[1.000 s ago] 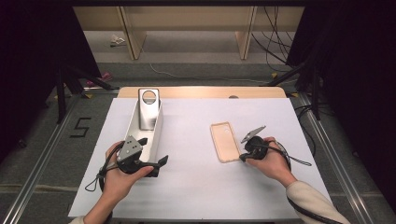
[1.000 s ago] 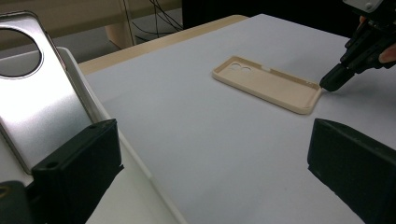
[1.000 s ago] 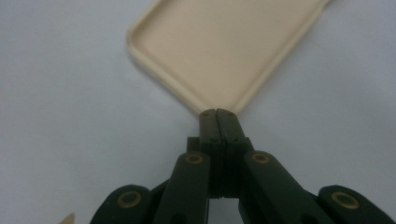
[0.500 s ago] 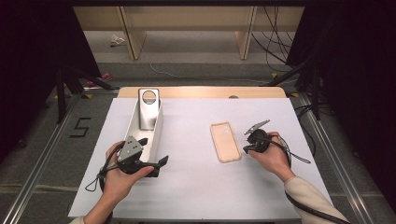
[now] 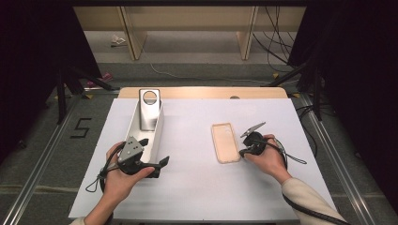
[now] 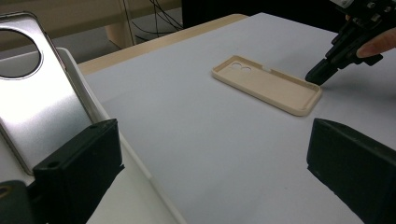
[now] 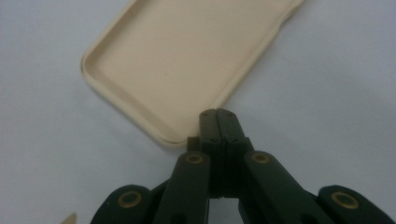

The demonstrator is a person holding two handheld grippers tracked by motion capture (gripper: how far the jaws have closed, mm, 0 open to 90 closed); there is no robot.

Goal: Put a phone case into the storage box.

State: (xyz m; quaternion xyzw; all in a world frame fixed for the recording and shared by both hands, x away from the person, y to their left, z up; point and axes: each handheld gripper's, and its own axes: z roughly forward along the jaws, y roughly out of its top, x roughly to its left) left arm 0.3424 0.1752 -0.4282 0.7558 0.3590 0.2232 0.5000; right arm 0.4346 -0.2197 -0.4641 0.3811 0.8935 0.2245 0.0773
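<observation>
Right hand-held gripper (image 7: 215, 116), clenched empty, nudges the beige phone case (image 5: 225, 142) mid-frame; left hand-held gripper (image 5: 152, 157) waits released.

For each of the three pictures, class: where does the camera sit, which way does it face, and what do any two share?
High view: above the table, looking forward and down; both forearms, left gripper, right gripper.
Left gripper view: along its open jaws toward the beige phone case.
Right gripper view: down along shut jaws at the case's corner.
All share the case.
</observation>
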